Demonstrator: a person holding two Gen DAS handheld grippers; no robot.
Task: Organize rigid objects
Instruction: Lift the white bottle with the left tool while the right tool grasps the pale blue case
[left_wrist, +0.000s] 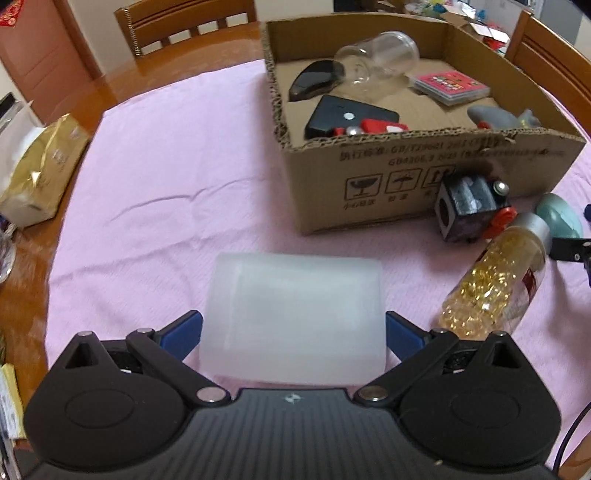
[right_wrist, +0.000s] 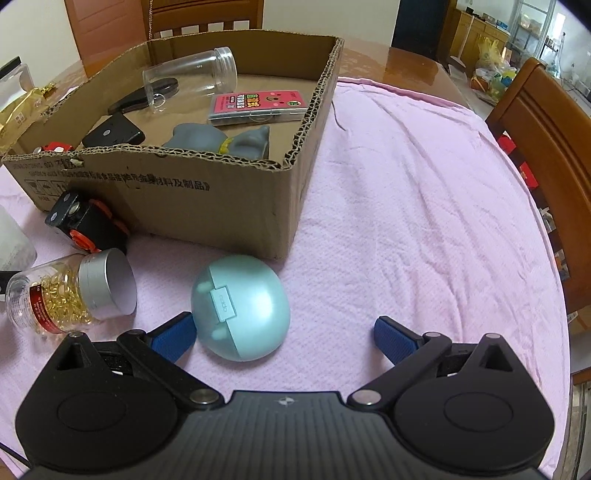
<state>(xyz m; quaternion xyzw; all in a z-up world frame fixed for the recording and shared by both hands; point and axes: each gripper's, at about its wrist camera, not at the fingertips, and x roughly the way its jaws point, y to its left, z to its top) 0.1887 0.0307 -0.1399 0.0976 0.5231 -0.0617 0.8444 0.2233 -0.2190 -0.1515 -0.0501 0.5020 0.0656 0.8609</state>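
A frosted white plastic box (left_wrist: 295, 314) fills the gap between the blue fingers of my left gripper (left_wrist: 293, 328), which press on both of its sides over the pink cloth. My right gripper (right_wrist: 284, 332) stands open on the cloth, with a teal earbud case (right_wrist: 240, 306) lying between its fingers, close against the left fingertip (right_wrist: 173, 334). A bottle of golden capsules (right_wrist: 70, 295) with a silver cap lies on its side left of the case. A black cube toy with red parts (right_wrist: 85, 225) rests against the front wall of the cardboard box (right_wrist: 207, 210).
The open cardboard box (left_wrist: 406, 173) holds a clear jar (left_wrist: 376, 59), black items (left_wrist: 347, 114), a pink card case (left_wrist: 450, 86), a grey toy (left_wrist: 498, 118) and a red piece. A gold bag (left_wrist: 40, 170) lies at the left table edge. Wooden chairs stand around the table.
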